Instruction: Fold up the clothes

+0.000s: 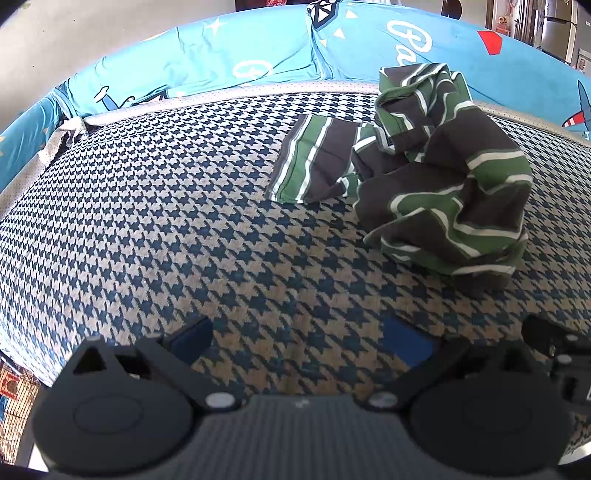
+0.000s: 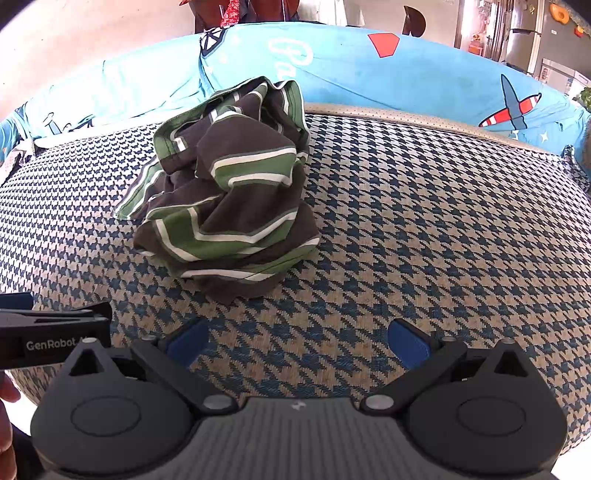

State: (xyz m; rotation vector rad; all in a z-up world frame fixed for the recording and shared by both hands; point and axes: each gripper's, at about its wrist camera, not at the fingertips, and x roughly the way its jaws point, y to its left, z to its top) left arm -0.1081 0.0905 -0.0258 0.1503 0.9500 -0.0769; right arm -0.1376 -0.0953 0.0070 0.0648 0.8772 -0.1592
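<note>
A crumpled shirt (image 1: 436, 177) with dark brown, green and white stripes lies in a heap on the houndstooth cushion (image 1: 184, 229). One sleeve lies flat to its left. The shirt also shows in the right wrist view (image 2: 229, 199), left of centre. My left gripper (image 1: 299, 343) is open and empty, low over the cushion, short of the shirt and to its left. My right gripper (image 2: 297, 341) is open and empty, just short of the shirt's near edge. The left gripper's body (image 2: 51, 339) shows at the right wrist view's left edge.
A blue printed backrest cover (image 1: 258, 55) rises behind the cushion, also in the right wrist view (image 2: 406, 74). The cushion's front edge curves down near both grippers. A room with a fridge (image 2: 524, 33) lies beyond.
</note>
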